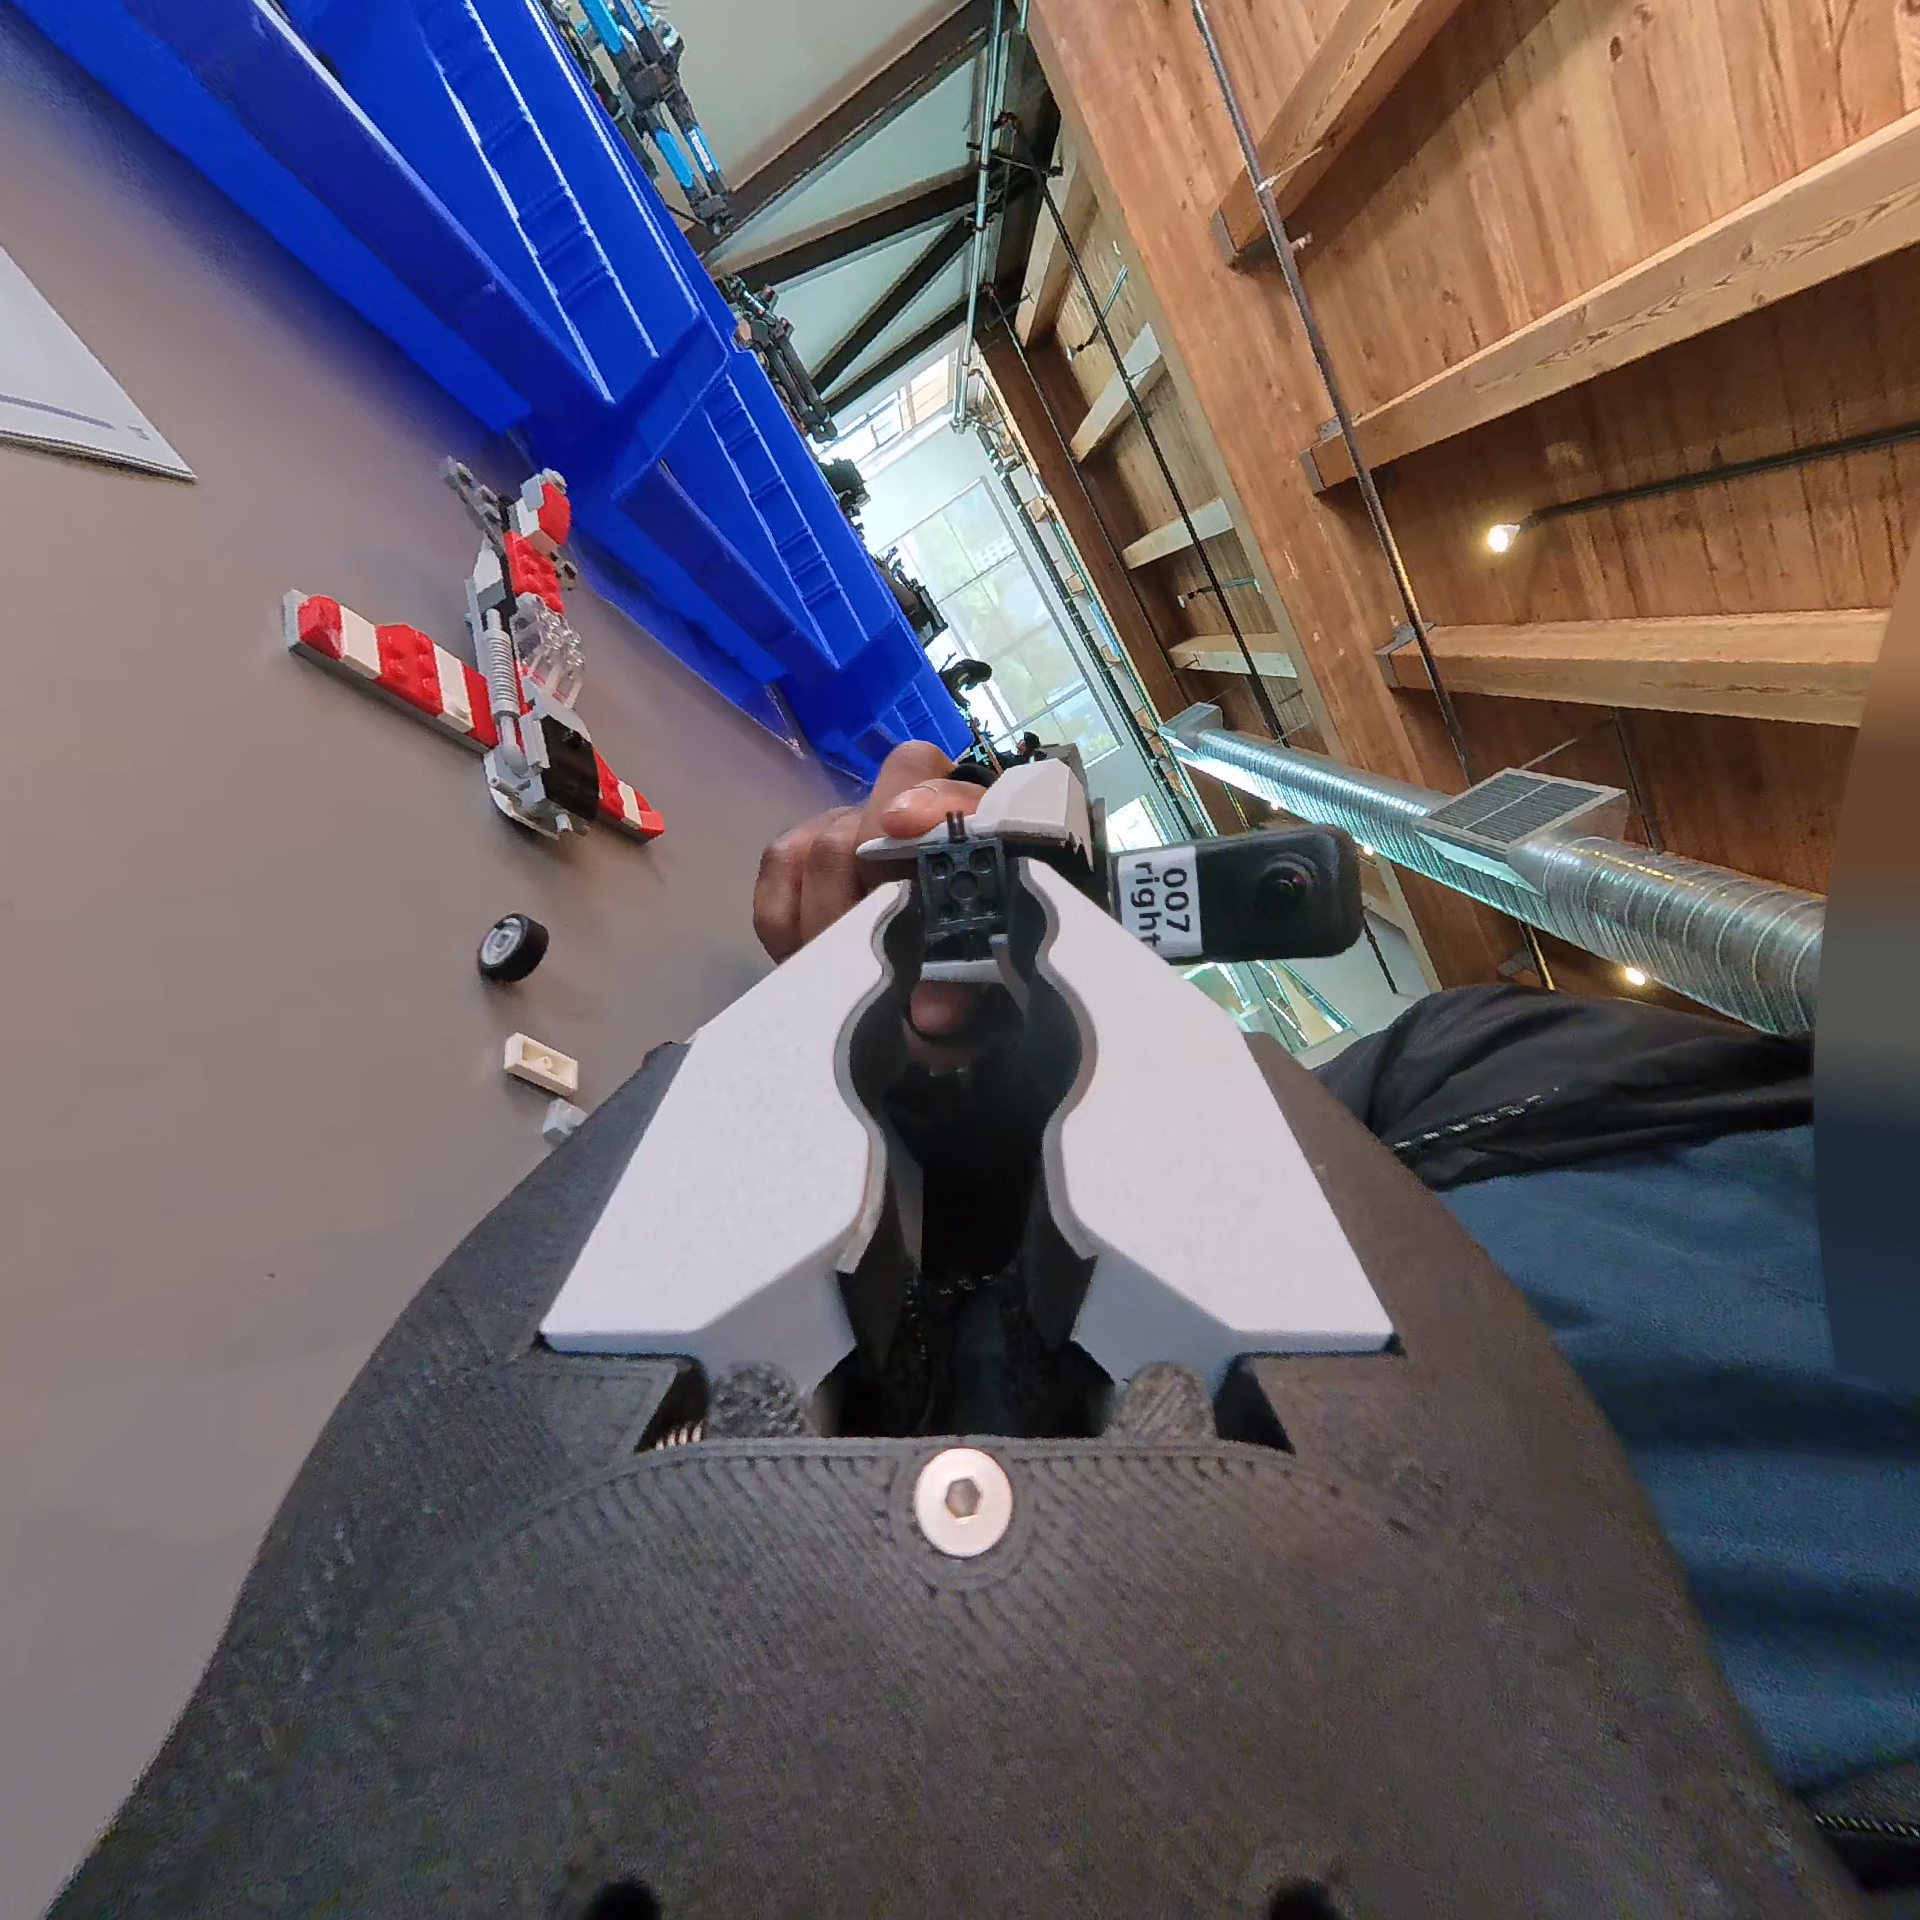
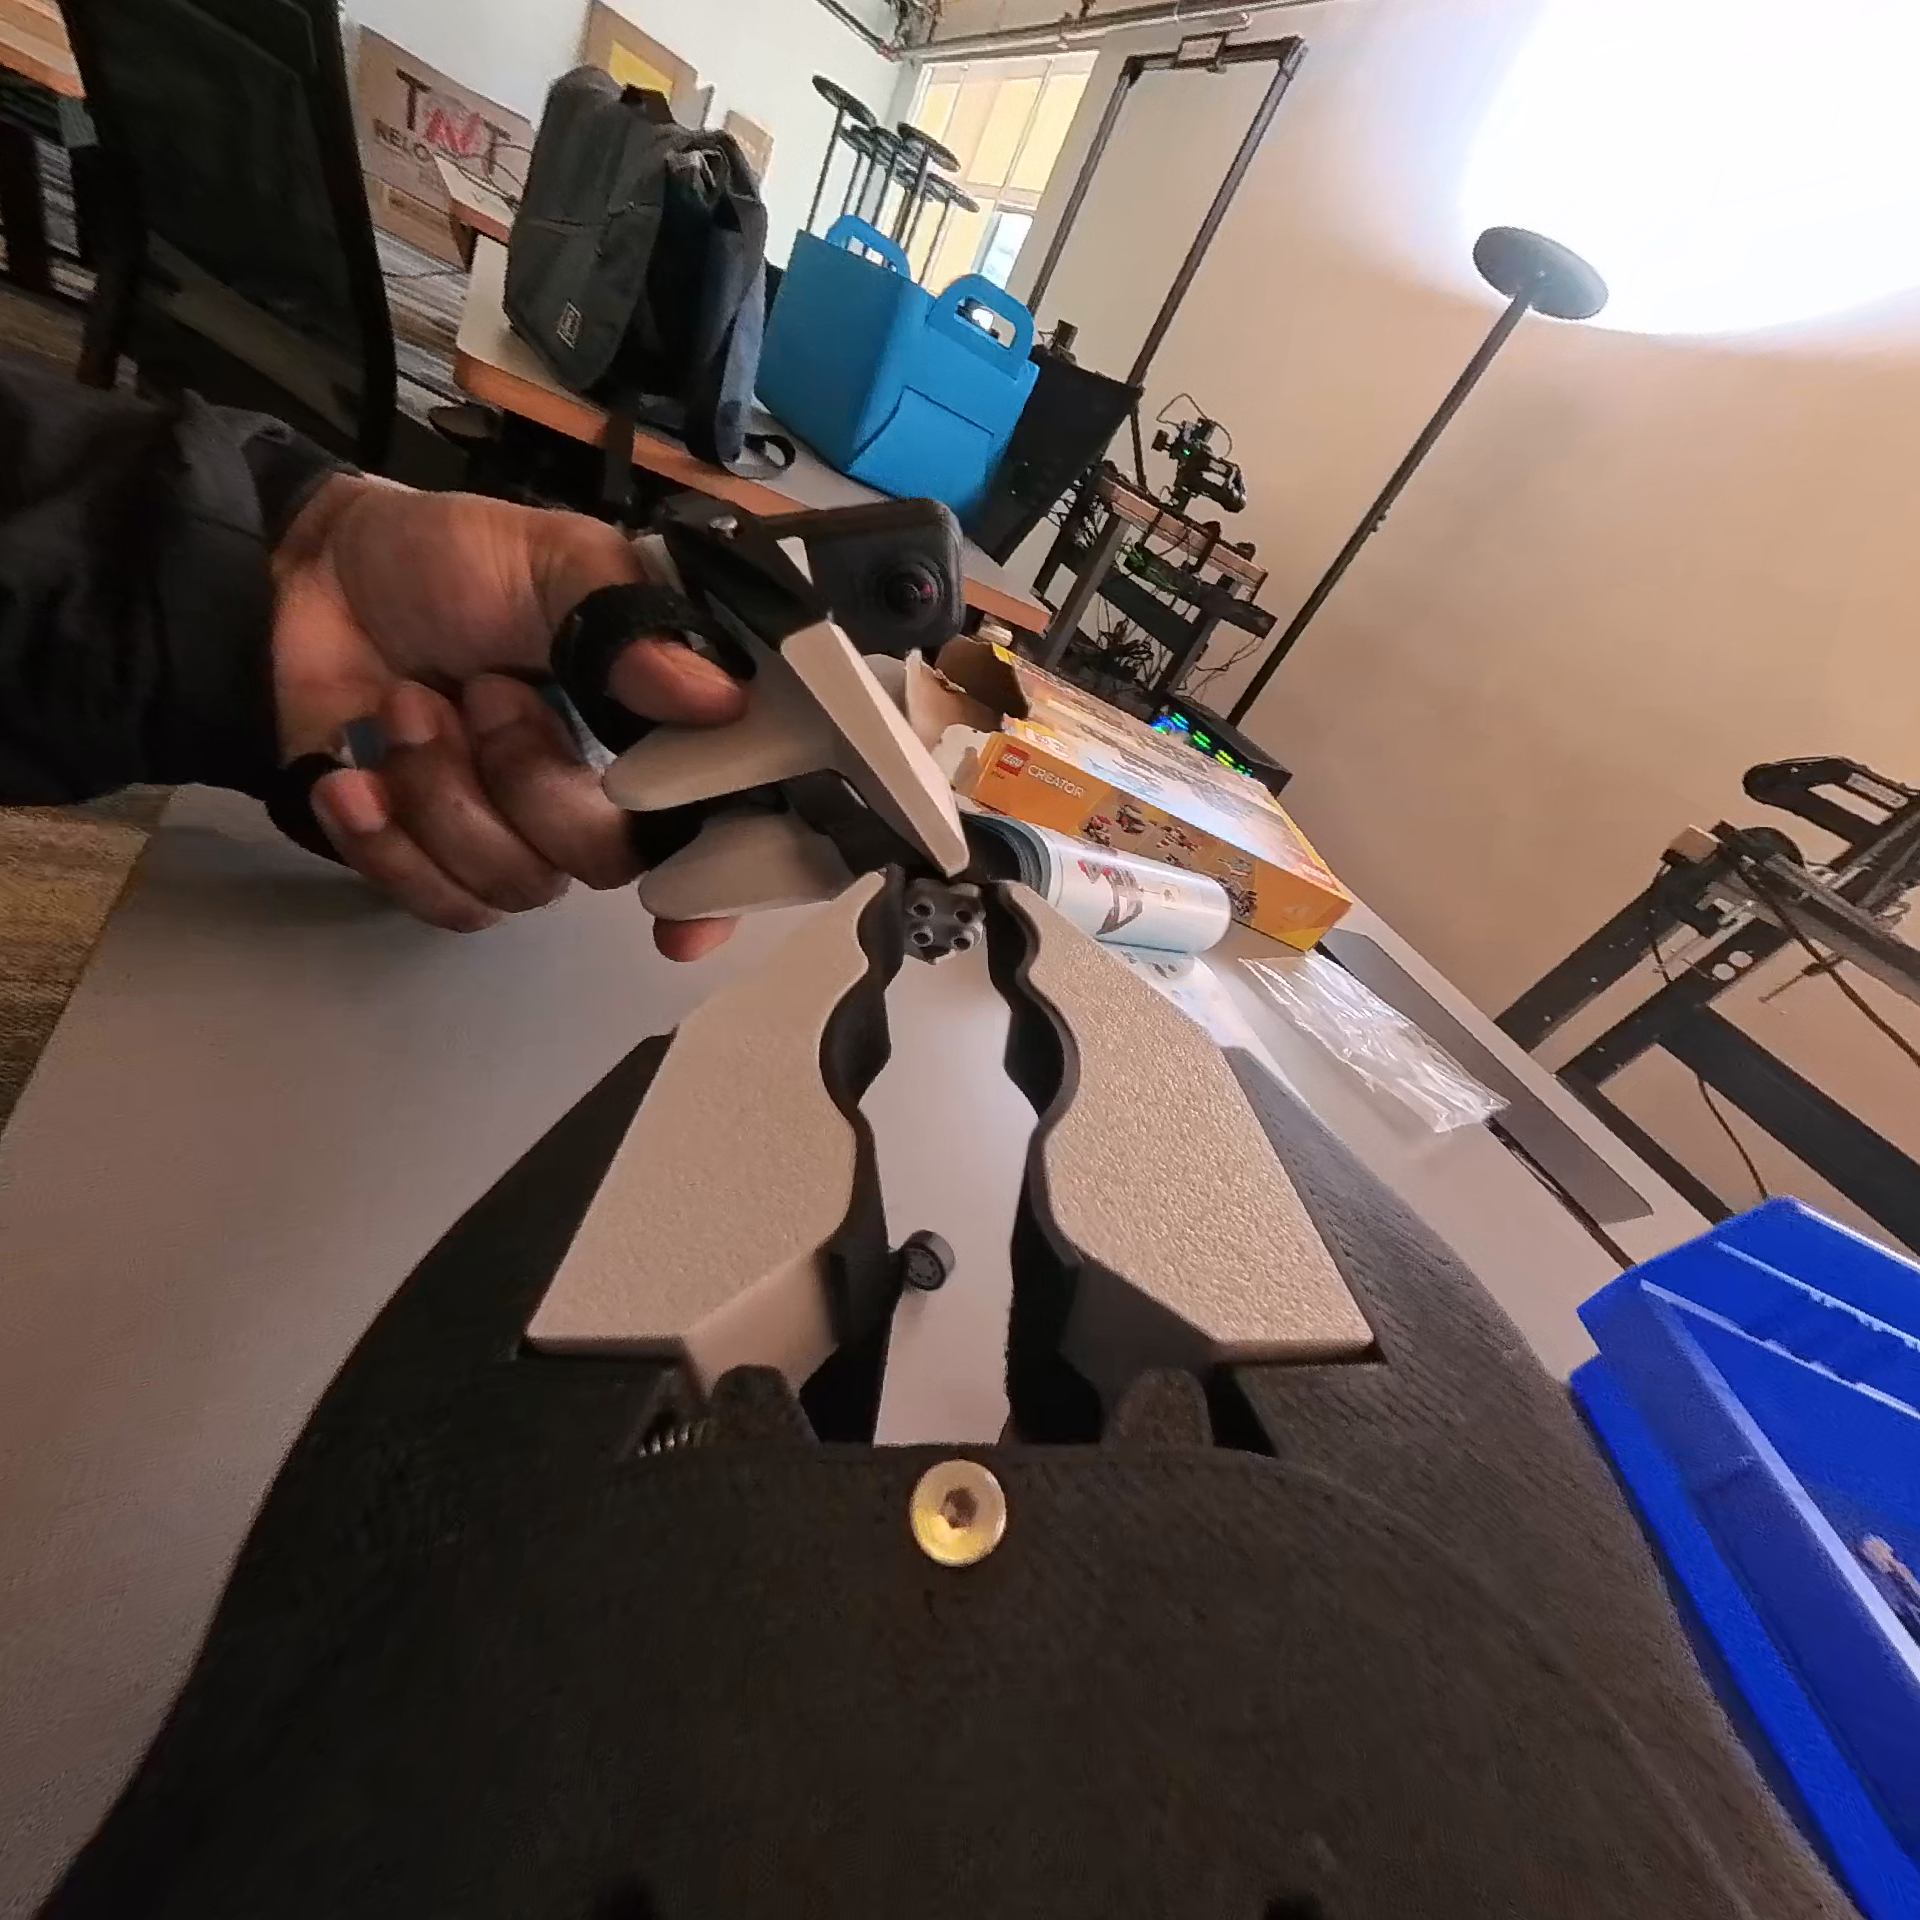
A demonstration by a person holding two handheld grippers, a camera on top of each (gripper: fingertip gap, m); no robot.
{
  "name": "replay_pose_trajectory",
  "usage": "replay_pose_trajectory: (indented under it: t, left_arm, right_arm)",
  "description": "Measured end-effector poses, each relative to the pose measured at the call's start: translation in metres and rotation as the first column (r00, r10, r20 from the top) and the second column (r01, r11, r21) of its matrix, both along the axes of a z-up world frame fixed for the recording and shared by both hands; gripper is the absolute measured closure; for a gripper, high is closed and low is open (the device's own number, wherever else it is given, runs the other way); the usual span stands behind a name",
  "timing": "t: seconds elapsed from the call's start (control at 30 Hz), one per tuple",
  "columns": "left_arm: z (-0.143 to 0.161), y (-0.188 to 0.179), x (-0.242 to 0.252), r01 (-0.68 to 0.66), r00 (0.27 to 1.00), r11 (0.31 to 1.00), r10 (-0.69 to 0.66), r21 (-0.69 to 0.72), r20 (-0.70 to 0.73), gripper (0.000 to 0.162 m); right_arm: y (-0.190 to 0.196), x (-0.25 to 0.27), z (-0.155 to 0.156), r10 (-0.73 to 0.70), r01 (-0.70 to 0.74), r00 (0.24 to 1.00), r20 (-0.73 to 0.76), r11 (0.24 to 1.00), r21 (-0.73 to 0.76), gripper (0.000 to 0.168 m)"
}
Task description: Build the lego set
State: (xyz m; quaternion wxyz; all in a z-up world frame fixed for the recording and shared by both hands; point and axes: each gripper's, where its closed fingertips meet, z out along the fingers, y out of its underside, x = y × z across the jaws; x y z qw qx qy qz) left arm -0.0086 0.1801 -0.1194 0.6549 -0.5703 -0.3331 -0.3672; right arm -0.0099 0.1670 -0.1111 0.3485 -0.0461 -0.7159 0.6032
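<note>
Up close, small dark holed lego piece pinched between both hand-held grippers

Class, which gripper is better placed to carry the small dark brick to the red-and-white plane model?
Probably left: the left gripper clamps the small dark brick, and the red-and-white plane model lies within its view; the right wrist view does not show it.

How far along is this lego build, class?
Done: the red-and-white plane lies mostly assembled on the table. In hand: both grippers meet on a small dark piece. Left: a loose wheel and a white brick remain unattached.
</note>
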Motion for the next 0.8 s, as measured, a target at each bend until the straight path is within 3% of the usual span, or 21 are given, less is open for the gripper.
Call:
replay_pose_trajectory:
  t: [0.27, 0.3, 0.37, 0.47, 0.57, 0.8]
  left_arm:
    - [0.0, -0.002, -0.002, -0.012, 1.0, 1.0, 0.012, 0.008, 0.013, 0.146]
    - [0.001, -0.004, -0.005, -0.025, 1.0, 1.0, 0.025, 0.017, 0.018, 0.146]
    - [0.011, -0.028, -0.02, -0.103, 0.993, 0.988, 0.097, 0.111, 0.061, 0.145]
    - [0.01, -0.047, -0.032, -0.175, 0.984, 0.981, 0.171, 0.086, 0.054, 0.145]
    - [0.007, -0.034, -0.029, -0.156, 0.987, 0.985, 0.151, 0.076, 0.061, 0.145]
    - [0.007, -0.007, -0.014, -0.097, 0.995, 0.994, 0.096, 0.053, 0.029, 0.144]
  right_arm:
    - [0.0, -0.001, -0.001, -0.007, 0.007, 1.0, 0.006, 1.0, -0.001, 0.153]
    - [0.002, 0.0, 0.001, 0.002, -0.002, 1.0, 0.016, 1.0, -0.017, 0.16]
    - [0.018, -0.001, 0.011, 0.013, -0.01, 0.999, 0.038, 0.996, -0.093, 0.168]
    - [0.032, -0.007, 0.011, -0.017, 0.022, 0.999, 0.048, 0.994, -0.107, 0.168]
    - [0.021, -0.007, 0.009, -0.03, 0.034, 0.999, 0.04, 0.994, -0.101, 0.168]
    - [0.007, -0.01, 0.005, -0.128, 0.127, 0.991, -0.027, 0.991, -0.048, 0.139]
